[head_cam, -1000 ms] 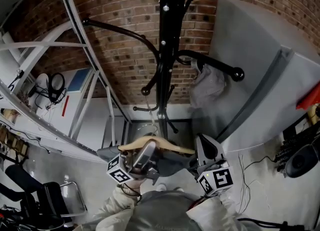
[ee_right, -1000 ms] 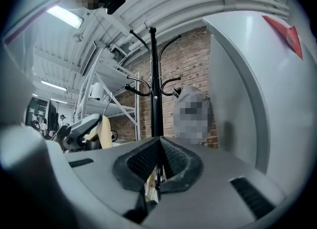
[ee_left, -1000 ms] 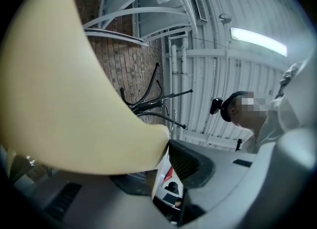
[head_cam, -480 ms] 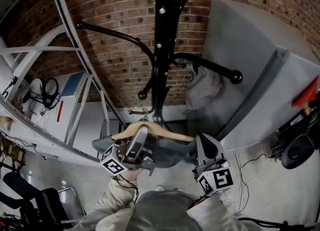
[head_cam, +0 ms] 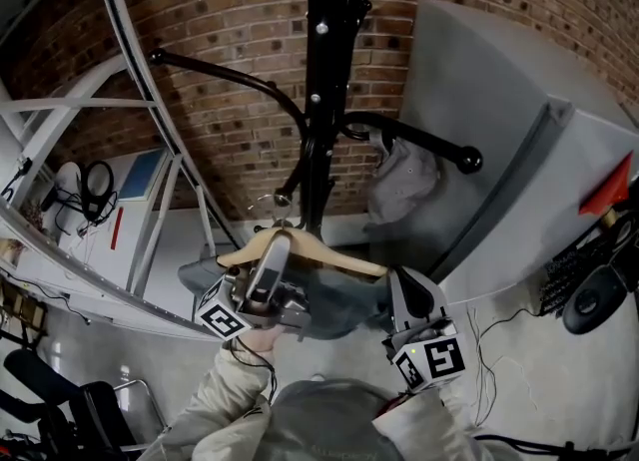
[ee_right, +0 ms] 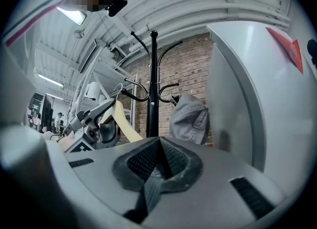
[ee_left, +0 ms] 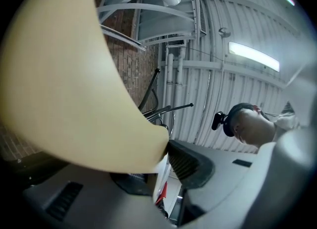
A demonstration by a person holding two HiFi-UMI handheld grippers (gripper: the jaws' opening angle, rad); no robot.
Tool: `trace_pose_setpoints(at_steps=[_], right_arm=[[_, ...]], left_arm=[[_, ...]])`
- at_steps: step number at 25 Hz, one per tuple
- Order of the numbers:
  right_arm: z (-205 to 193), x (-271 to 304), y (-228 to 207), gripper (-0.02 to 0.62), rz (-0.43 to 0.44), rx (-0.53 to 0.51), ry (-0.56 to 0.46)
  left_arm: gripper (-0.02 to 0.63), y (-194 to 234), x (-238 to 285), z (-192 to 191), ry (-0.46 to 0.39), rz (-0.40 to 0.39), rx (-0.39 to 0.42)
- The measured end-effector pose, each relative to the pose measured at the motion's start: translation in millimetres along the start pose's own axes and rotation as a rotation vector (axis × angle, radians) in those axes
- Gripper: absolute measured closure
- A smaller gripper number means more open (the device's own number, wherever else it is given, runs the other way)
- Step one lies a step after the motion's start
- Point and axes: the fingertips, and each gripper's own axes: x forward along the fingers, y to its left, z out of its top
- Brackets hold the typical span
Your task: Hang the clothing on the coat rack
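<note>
A black coat rack (head_cam: 319, 100) stands against the brick wall, with a grey cap (head_cam: 399, 185) on its right hook. My left gripper (head_cam: 275, 249) is shut on a pale wooden hanger (head_cam: 329, 254), and its jaws have just closed a little tighter on it. The gripper points steeply upward, just in front of the pole. Dark grey clothing (head_cam: 339, 299) drapes from the hanger. In the left gripper view the hanger (ee_left: 64, 74) fills the left side. My right gripper (head_cam: 404, 294), low at the right, is shut on a fold of the clothing (ee_right: 151, 191). The rack (ee_right: 152, 89) stands ahead of it.
A white metal frame (head_cam: 130, 70) slants across the left. A big grey panel (head_cam: 499, 150) stands close on the right of the rack. A black chair (head_cam: 60, 399) is at the lower left. Cables and dark gear (head_cam: 589, 299) lie at the far right.
My left gripper has lifted the hanger and clothing up toward the rack's pole. The right gripper has stayed where it was.
</note>
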Motion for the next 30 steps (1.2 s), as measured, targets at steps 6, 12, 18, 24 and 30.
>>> trace_pose_setpoints(at_steps=[6,12,18,24,30], right_arm=[[0,1,-1,0.571,-0.003,0.009,-0.003],[3,0,-3,0.571,-0.014,0.010,-0.015],[4,-6,-7,0.571,-0.038,0.012,-0.015],[-1,-11,-11,0.571,-0.056,0.017,-0.001],[-8,-13,-14,0.571,-0.072,0.026,0.015]], left_arm=[[0.509,5,5,1,0.002,0.000,0.003],[0.509,11,12,2,0.011,-0.013,0.003],[0.509,23,14,-2,0.018,-0.001,-0.011],[0.509,39,13,-7,0.021,0.020,-0.027],[0.509,50,14,-10,0.013,0.006,-0.042]])
